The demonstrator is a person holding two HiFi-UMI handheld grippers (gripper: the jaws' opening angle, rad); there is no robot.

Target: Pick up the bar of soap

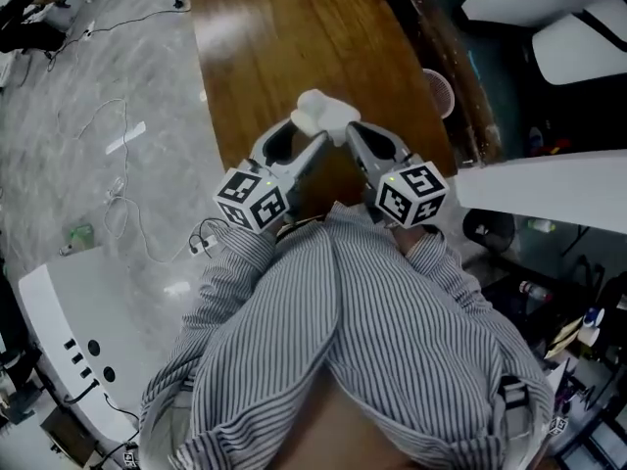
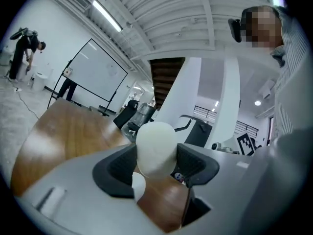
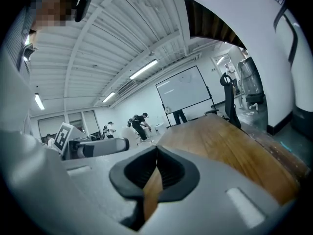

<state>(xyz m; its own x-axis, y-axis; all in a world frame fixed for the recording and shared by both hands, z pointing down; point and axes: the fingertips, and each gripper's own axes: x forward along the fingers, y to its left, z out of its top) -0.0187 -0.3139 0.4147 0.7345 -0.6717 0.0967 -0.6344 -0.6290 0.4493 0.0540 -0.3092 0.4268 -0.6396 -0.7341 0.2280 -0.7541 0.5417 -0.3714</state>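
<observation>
A white, rounded bar of soap (image 1: 321, 113) is held up above the brown wooden table (image 1: 284, 37), pinched between the dark pads of my left gripper (image 1: 315, 137). Seen from the left gripper view, the soap (image 2: 155, 148) stands upright in the jaws of the left gripper (image 2: 155, 164) and sticks out past them. A smaller white lump (image 2: 138, 185) shows just below it. My right gripper (image 1: 349, 133) hovers close beside the soap on its right. The right gripper view shows this gripper (image 3: 156, 166) shut, its pads meeting at the tips with nothing between them.
The table's edge runs along a grey marbled floor with cables (image 1: 118, 194) on the left. At the table's right side sits a pink round object (image 1: 440, 91), with white furniture (image 1: 549, 8) beyond. People stand by a whiteboard (image 3: 186, 89) far off.
</observation>
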